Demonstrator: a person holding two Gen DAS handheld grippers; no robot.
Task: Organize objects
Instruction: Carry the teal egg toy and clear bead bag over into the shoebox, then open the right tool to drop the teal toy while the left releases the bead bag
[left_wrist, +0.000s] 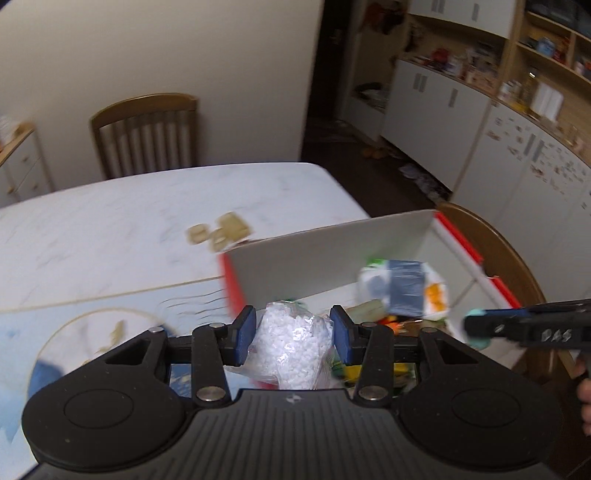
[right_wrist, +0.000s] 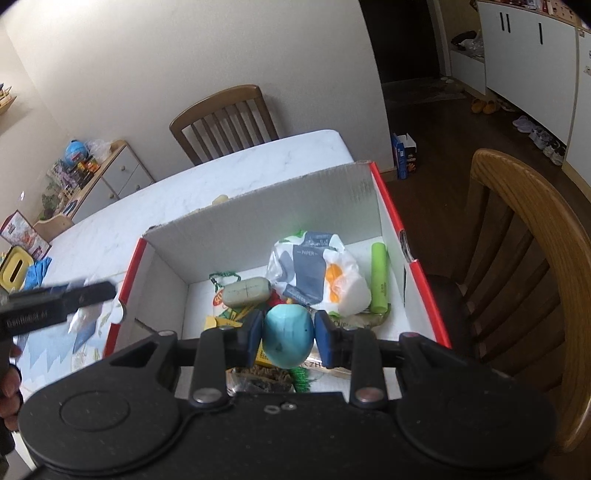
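Bag of white granules (left_wrist: 291, 343) clamped in left hand-held gripper (left_wrist: 291, 334); right hand-held gripper (right_wrist: 288, 334) clamps turquoise egg (right_wrist: 288, 338) (over box (right_wrist: 258, 206)).

I am seeing the cardboard box (right_wrist: 258, 206) standing open on top, but its tall back wall is blocking the far side. The paper pack (right_wrist: 317, 273), green tube (right_wrist: 379, 277) and grey pouch (right_wrist: 246, 291) are crowding its floor; the table (left_wrist: 110, 214) behind is lying mostly free.
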